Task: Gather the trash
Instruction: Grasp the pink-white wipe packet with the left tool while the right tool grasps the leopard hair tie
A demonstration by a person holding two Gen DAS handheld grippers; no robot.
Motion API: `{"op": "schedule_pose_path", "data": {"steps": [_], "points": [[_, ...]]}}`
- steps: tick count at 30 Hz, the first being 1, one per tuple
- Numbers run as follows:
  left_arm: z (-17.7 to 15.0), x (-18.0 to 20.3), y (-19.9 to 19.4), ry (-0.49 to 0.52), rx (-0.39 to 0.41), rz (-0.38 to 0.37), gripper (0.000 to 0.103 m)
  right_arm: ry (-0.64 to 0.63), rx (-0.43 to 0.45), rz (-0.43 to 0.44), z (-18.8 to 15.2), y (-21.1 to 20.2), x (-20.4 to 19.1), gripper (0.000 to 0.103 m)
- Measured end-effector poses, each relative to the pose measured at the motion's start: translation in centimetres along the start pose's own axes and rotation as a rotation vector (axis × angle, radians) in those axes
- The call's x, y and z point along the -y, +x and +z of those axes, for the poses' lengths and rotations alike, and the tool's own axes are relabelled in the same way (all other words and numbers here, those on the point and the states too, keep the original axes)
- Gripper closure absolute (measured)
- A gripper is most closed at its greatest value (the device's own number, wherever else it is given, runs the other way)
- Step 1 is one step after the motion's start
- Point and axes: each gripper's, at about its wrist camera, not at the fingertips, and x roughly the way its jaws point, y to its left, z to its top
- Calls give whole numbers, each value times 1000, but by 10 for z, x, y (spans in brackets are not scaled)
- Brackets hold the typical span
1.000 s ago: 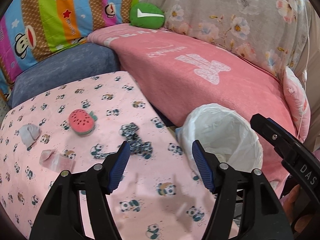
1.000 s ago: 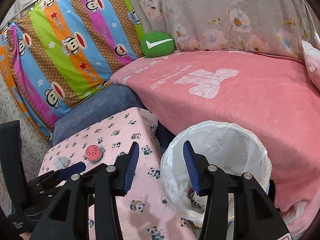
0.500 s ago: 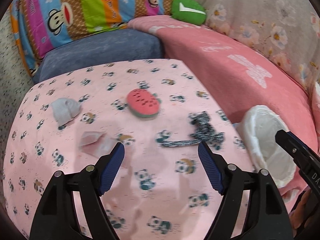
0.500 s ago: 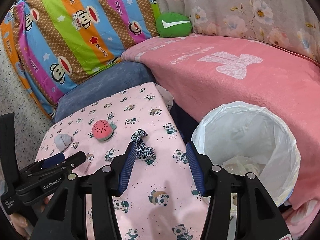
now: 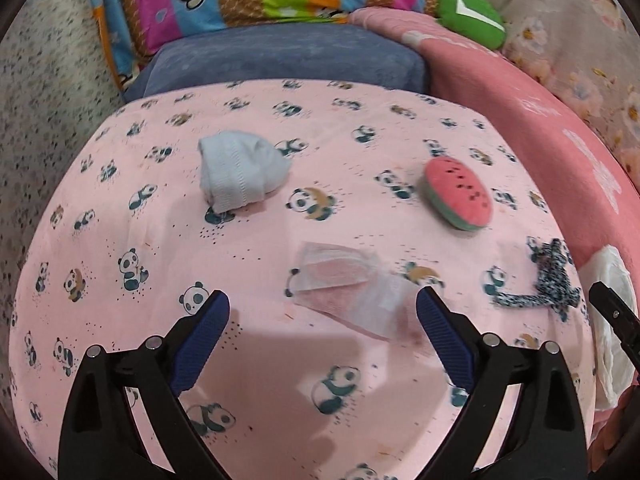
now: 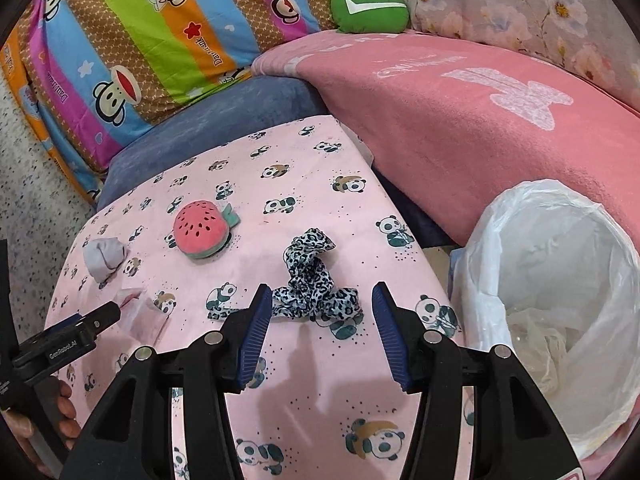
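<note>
A crumpled clear plastic wrapper (image 5: 344, 286) lies on the panda-print table cloth (image 5: 120, 208). My left gripper (image 5: 322, 302) hovers just short of it, jaws opening wide, and nothing touches the pads. A leopard-print fabric band (image 6: 312, 280) lies just ahead of my right gripper (image 6: 322, 296), which stands open with its tips on either side of the band's near end and apart from it. The bin with a white bag (image 6: 560, 264) stands to the right of the table, with crumpled plastic at its bottom. The band (image 5: 552, 276) also shows in the left wrist view.
A pale rolled sock (image 5: 240, 172) and a watermelon plush (image 5: 458, 192) lie further back on the table. A blue cushion (image 5: 280, 60), a striped monkey-print pillow (image 6: 140, 40) and a pink blanket (image 6: 480, 120) lie behind. A person's hand (image 6: 60, 412) holds the left gripper at lower left.
Both grippers swung left and down, from over the bin to over the table. The left jaws spread wider and now face the wrapper. The right gripper now faces the leopard band.
</note>
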Motion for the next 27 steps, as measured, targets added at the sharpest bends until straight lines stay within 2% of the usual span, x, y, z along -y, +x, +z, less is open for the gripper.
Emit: {"op": "schedule_pose_path", "data": {"steps": [5,7,10,12,13,15,18,27], "points": [[5,-9,19,-25,-27,-15,13,-12,-27,-14,5,25,-8,52],[6,-10,24,-34,-31,-34,19,-13,-34,-18,5,33,-10,52],[7,-7,27,-17,-28,-50,39,-11,-49,-18,4,43,-11,52],[8,-3,26,-1,-27,-64,66,-6,-61,-9,2,48,-12,61],[9,-2,26,-3,-31,-77,70,-6,-70,-4,0,51,-13,65],[10,1,25,-6,-34,-99,87,-10,-83,6,-3,54,-15,77],[10,10,20,11,-28,-110,93,-21,-87,14,-6,54,-18,87],[13,60,-16,90,31,-175,97,1,-26,47,-2,16,-9,89]]}}
